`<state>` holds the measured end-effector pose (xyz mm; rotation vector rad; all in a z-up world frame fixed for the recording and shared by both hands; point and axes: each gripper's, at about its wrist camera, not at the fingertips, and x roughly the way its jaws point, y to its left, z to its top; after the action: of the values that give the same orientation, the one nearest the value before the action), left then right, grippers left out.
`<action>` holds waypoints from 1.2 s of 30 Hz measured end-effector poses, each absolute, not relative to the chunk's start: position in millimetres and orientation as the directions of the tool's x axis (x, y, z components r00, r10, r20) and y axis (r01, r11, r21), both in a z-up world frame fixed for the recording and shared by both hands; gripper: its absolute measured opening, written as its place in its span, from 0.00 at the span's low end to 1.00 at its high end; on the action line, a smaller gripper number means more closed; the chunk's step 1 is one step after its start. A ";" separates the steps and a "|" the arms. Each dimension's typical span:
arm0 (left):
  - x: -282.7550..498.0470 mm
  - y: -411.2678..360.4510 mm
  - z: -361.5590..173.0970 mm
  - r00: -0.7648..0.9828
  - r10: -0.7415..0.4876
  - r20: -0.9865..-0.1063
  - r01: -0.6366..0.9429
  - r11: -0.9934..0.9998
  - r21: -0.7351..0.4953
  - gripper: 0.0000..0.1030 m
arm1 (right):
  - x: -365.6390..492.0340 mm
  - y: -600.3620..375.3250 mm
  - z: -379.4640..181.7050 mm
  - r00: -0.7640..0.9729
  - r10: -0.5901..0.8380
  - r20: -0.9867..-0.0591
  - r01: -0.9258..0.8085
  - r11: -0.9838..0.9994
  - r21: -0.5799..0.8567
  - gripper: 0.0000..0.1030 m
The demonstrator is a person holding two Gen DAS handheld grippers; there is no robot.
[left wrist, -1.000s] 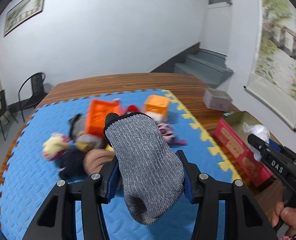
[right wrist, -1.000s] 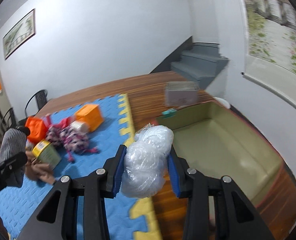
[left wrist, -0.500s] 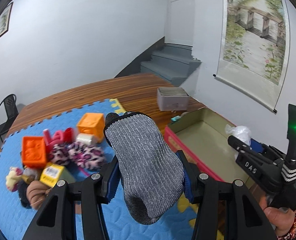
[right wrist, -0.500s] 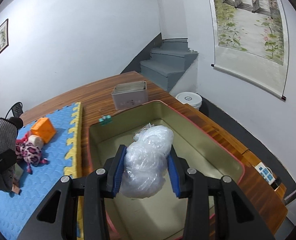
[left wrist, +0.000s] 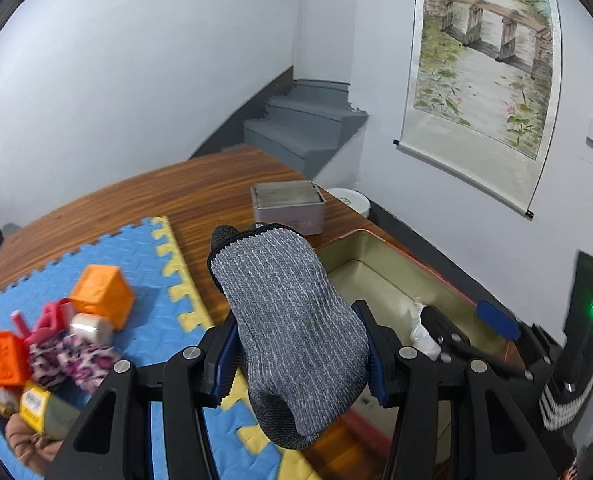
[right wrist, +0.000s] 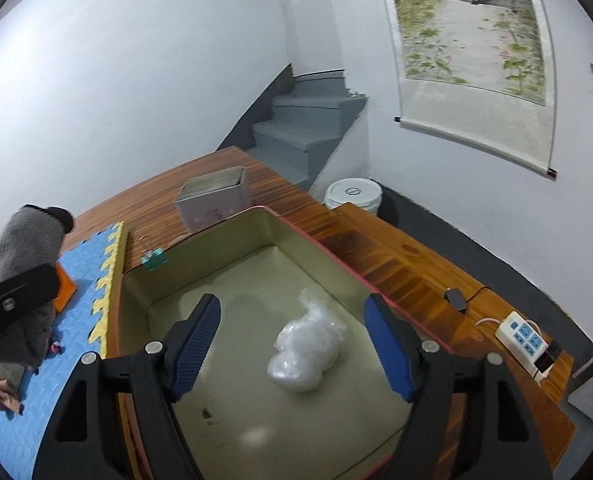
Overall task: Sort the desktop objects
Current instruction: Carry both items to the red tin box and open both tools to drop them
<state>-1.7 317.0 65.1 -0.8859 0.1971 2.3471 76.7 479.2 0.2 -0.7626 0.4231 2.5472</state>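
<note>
R claw [right wrist: 292, 344] spread wide, nothing btwn its blue pads, hanging over the open tin box [right wrist: 200, 260] w/ red rim. Clear plastic bag wad [right wrist: 308, 348] lies loose on the box floor, right of centre, apart from both pads.

L claw [left wrist: 300, 356] clamped on a grey knit sock [left wrist: 292, 320], pads pressing both sides; dark toe droops below the pads, dark cuff sticks up. Sock sits in the air just left of the box, over the seam where blue foam mat [left wrist: 144, 320] w/ yellow edge meets the wood desk [left wrist: 200, 196].

Left of the box, on the mat: orange cube [left wrist: 102, 296], second orange block [left wrist: 2, 356], leopard-print plush [left wrist: 68, 364], small silver-wrapped item [left wrist: 90, 326], yellow-label carton [left wrist: 36, 404], brown cloth [left wrist: 28, 440] at the mat's near edge. Some blur there, details unclear.

Behind the box: grey metal tin [left wrist: 288, 204] on the desk. Small teal clip [right wrist: 154, 258] at the box's far left corner. Right of the box: white power strip [right wrist: 522, 338] + black adapter [right wrist: 456, 298] on the desk. White bucket [right wrist: 352, 196] on floor beyond the box.
</note>
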 end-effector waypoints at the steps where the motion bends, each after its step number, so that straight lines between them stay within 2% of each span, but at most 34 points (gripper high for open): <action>1: -5.2 322.2 62.8 -0.572 0.503 -0.648 -0.603 -0.794 -0.084 0.52 | 77.7 482.4 -0.8 -0.745 0.330 -0.580 -0.506 -0.846 0.168 0.75; 7: -20.2 348.9 40.8 -0.473 0.525 -0.707 -0.627 -0.765 -0.148 0.58 | 84.3 498.8 -2.3 -0.717 0.382 -0.583 -0.575 -0.797 0.185 0.75; 9: -19.4 353.7 37.3 -0.458 0.530 -0.714 -0.636 -0.756 -0.152 0.66 | 87.7 501.7 -0.7 -0.717 0.396 -0.574 -0.589 -0.785 0.193 0.75; 10: -17.9 355.6 37.1 -0.458 0.532 -0.712 -0.641 -0.753 -0.150 0.78 | 88.9 502.7 0.0 -0.718 0.399 -0.571 -0.591 -0.782 0.198 0.75; 11: -14.9 356.4 38.8 -0.467 0.535 -0.704 -0.647 -0.750 -0.141 0.85 | 89.5 503.2 0.2 -0.718 0.399 -0.570 -0.593 -0.780 0.200 0.76; 19: -2.7 354.6 45.5 -0.507 0.526 -0.683 -0.656 -0.749 -0.090 0.85 | 89.8 502.6 1.2 -0.718 0.404 -0.568 -0.594 -0.780 0.196 0.76; 29: 7.0 321.5 55.0 -0.609 0.450 -0.653 -0.607 -0.795 0.018 0.85 | 85.8 495.0 -1.2 -0.727 0.392 -0.564 -0.568 -0.805 0.172 0.76; 36: 8.1 280.0 62.6 -0.641 0.426 -0.639 -0.555 -0.832 0.002 0.85 | 76.7 476.9 2.8 -0.746 0.357 -0.562 -0.512 -0.847 0.141 0.76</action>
<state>8.1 280.0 62.6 -0.8735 0.2674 2.4234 76.7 476.9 2.8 -0.7344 0.3972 2.5327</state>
